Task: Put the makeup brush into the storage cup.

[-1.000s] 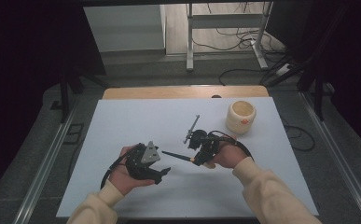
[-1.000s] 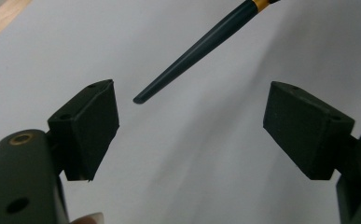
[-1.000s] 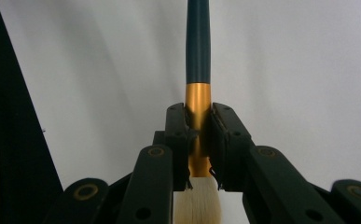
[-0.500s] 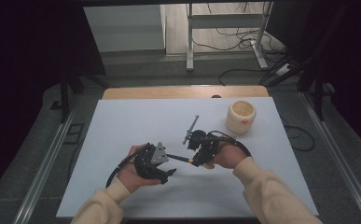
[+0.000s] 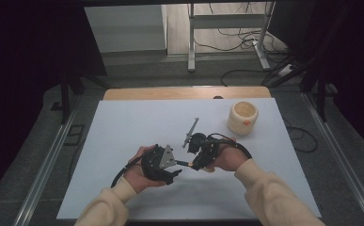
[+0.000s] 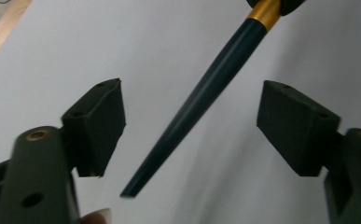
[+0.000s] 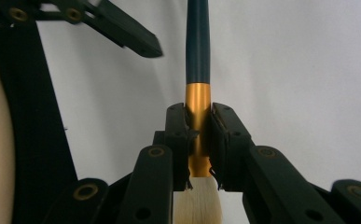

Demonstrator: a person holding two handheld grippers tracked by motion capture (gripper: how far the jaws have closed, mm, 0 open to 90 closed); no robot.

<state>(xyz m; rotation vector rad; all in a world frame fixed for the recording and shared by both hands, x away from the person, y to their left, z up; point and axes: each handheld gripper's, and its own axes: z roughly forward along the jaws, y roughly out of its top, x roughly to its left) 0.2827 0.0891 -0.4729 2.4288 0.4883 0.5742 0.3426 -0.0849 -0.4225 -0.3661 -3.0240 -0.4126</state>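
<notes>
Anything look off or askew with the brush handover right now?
Nothing looks damaged or spilled. The right gripper clamps the brush squarely on its gold ferrule. The handle crosses the left gripper at a slant; its jaws have just been closing but do not touch it. The cup stands upright.

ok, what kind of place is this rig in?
Probably a lab or recording room, not a home: a white table in a metal frame, loose cables on the floor behind, and a desk leg further back.
</notes>
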